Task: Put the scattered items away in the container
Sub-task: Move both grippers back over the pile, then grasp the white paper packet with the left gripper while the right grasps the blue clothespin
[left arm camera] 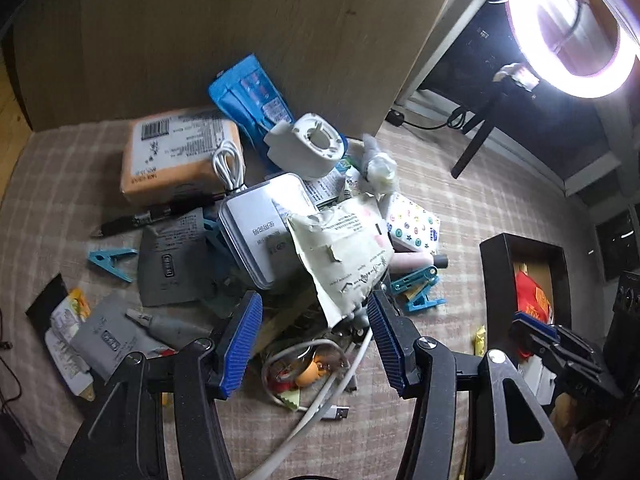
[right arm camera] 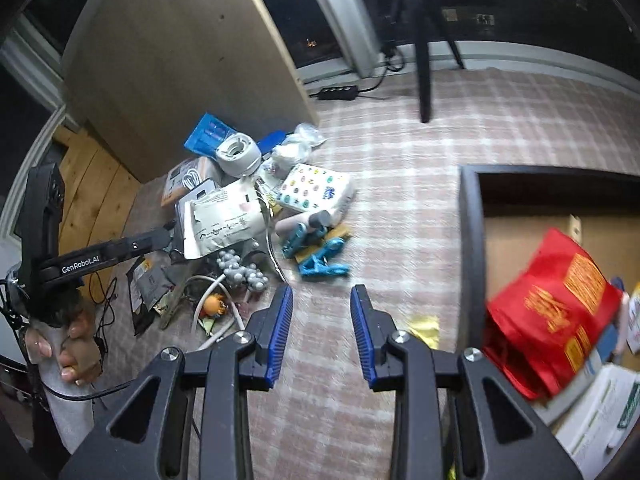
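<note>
Hovering over the clutter pile, the left gripper (left arm camera: 316, 344) has its blue-padded jaws standing apart with nothing clamped; the torn white paper pouch (left arm camera: 344, 252) lies just beyond the fingertips, its lower corner dipping between them. The right gripper (right arm camera: 320, 334) also stands open and empty, over bare checked cloth (right arm camera: 400, 200) between the pile and the black container (right arm camera: 470, 240).

Taking the white pouch as landmark:
- Partly under its left edge: a silver tin (left arm camera: 256, 228); printing on it too small to read.
- Behind the tin: an orange packet (left arm camera: 176, 156) with a barcode, a coiled white cable (left arm camera: 230, 164) on its corner.
- Behind the pouch: a white round plastic part (left arm camera: 308, 148), leaning on a blue pouch (left arm camera: 252, 96).
- Right of it: a white pack printed with coloured dots (left arm camera: 412, 220), a pink tube (left arm camera: 416, 262), then teal clothes pegs (left arm camera: 418, 292).
- In front, under the left jaws: looped white cable (left arm camera: 320, 392) with a USB plug, and a small orange toy (left arm camera: 312, 372).
- Far left: a black pen (left arm camera: 148, 216), another teal peg (left arm camera: 112, 262), grey sachets (left arm camera: 172, 264).

The container sits well right of the pouch, a red bag (right arm camera: 556, 312) with yellow lettering already inside, blurred. The left tool's arm reads "GenRobot.AI" (right arm camera: 80, 266) in the right wrist view; a hand (right arm camera: 76, 344) grips its handle.
</note>
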